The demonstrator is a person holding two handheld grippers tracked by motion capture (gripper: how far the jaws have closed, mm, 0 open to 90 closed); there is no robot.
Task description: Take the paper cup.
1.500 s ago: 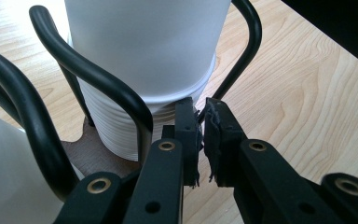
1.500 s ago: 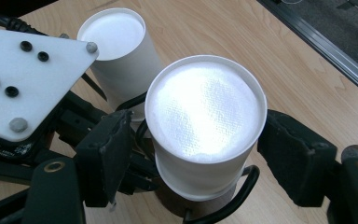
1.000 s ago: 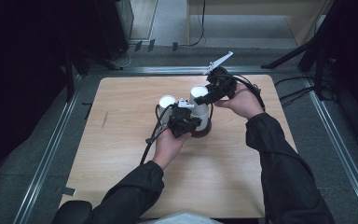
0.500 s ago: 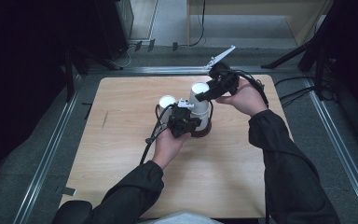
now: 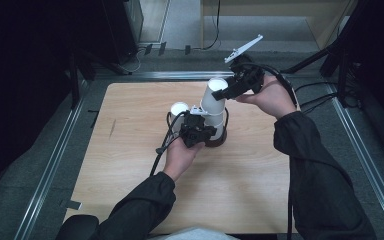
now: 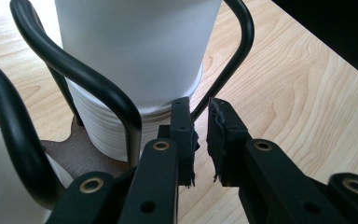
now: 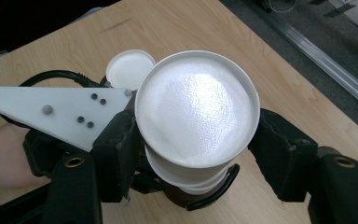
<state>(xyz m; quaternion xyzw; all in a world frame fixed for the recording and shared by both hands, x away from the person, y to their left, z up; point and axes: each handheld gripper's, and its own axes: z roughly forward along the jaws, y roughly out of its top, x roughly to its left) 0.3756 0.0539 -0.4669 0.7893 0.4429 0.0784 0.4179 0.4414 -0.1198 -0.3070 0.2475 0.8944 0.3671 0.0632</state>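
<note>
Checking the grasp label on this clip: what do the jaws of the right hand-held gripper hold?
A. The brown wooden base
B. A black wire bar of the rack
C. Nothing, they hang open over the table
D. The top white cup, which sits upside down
D: in the right gripper view the right hand-held gripper has a jaw on either side of the upturned top white cup, above the stack.

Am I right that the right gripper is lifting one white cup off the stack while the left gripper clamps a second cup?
Not quite. The left gripper clamps no cup; the left gripper view shows its jaws nearly shut beside the holder's black wire frame. The right gripper does hold the white cup.
</note>
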